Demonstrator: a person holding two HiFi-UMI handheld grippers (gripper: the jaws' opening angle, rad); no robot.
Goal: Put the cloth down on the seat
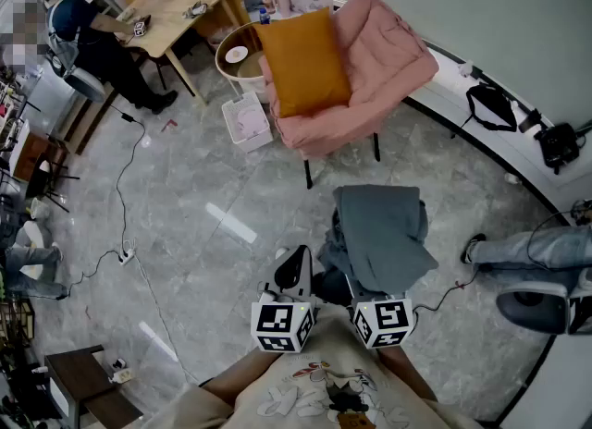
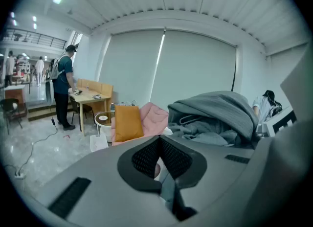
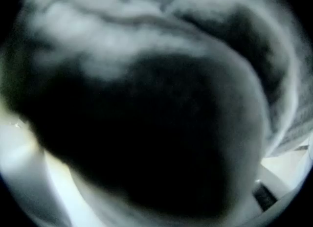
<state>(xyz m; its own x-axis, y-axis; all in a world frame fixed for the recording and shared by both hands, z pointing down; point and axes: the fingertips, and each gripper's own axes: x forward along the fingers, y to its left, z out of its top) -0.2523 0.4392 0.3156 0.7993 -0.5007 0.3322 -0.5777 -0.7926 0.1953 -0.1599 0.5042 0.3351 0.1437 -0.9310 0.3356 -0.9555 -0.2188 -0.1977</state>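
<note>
A bunched grey cloth [image 1: 384,233] hangs in the air in front of me, carried by my right gripper [image 1: 370,300], whose jaws are buried under it. The cloth [image 3: 146,123] fills the right gripper view as a dark blur. My left gripper [image 1: 294,268] sits just left of it, shut, with nothing between its pads [image 2: 146,157]. In the left gripper view the cloth [image 2: 220,111] bulges at the right. Ahead stands a pink-covered chair [image 1: 379,67] with an orange cushion [image 1: 303,62] leaning on its seat; both the chair [image 2: 152,116] and the cushion [image 2: 127,122] also show in the left gripper view.
Left of the chair stand a white bin [image 1: 246,122] and a round side table [image 1: 239,55]. A person [image 1: 92,39] stands at a wooden table [image 1: 176,11] far left. A cable [image 1: 125,205] runs across the grey floor. Another person's legs [image 1: 536,247] lie at the right.
</note>
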